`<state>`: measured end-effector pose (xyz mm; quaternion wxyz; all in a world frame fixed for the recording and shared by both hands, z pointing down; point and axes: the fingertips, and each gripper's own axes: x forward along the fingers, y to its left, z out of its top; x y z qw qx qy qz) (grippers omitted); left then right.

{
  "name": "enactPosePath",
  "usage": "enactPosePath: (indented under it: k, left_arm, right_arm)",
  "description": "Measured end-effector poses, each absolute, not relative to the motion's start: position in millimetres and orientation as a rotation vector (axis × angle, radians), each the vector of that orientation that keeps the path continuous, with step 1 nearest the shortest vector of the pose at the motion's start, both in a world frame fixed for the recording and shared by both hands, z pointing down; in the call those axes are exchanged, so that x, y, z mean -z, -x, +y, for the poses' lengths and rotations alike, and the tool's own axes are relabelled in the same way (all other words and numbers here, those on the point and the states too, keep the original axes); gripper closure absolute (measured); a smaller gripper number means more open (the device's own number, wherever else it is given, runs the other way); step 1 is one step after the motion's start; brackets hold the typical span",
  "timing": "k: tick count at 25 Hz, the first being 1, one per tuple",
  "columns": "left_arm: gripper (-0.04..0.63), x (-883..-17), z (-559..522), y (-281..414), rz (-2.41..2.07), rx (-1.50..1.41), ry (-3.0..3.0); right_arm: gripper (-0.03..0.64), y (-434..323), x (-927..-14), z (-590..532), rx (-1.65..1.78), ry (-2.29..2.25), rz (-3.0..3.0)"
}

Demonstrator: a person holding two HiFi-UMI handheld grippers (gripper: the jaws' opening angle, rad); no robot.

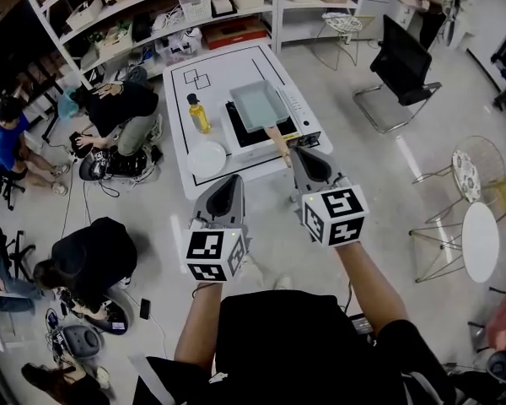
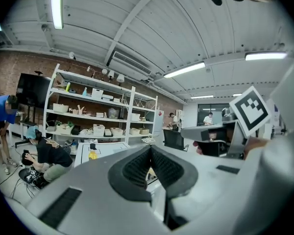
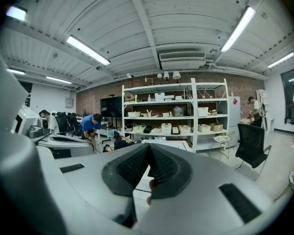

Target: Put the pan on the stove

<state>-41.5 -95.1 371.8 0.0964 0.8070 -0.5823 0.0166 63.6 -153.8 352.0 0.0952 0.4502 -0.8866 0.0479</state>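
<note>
Pan (image 1: 260,105) sits just beyond the closed, empty right claw (image 1: 297,152); left claw (image 1: 234,180) closed

White rectangular worktop (image 1: 236,66) on pale floor (image 1: 388,192). Black lines printed on top: large frame running near edges, two small joined squares (image 1: 198,79) toward far left corner. Stove (image 1: 302,116) on right half: black cooking surface, white control strip along right side. Yellow bottle (image 1: 199,115), dark cap, upright, just left of stove. White round plate (image 1: 207,159) near front edge, on near side of bottle, just beside stove's near left corner.
</note>
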Motion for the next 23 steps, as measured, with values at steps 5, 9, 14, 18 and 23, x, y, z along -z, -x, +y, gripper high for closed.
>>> enactPosePath:
  k: [5, 9, 14, 18, 23]
  left_arm:
    - [0.584, -370.1, -82.7, 36.4, -1.758, -0.042, -2.383]
    - [0.584, -369.5, -78.1, 35.4, -1.774, -0.037, -2.376]
    - [0.584, -365.1, -76.6, 35.3, -1.803, -0.052, -2.379]
    - [0.584, -363.4, -76.4, 31.1, -1.814, -0.048, -2.377]
    - [0.584, -362.5, -79.5, 26.7, -1.821, -0.048, -2.377]
  right_arm:
    - [0.614, -71.9, -354.5, -143.1, -0.147, -1.33, -2.625]
    - [0.614, -77.0, -355.5, -137.6, -0.151, -1.331, -2.627]
    - [0.614, -80.9, -356.4, -132.0, -0.151, -1.326, -2.63]
    - [0.614, -85.6, -358.8, -130.3, -0.139, -1.333, -2.63]
    - [0.614, -92.0, -363.6, -133.8, -0.154, -1.335, -2.62]
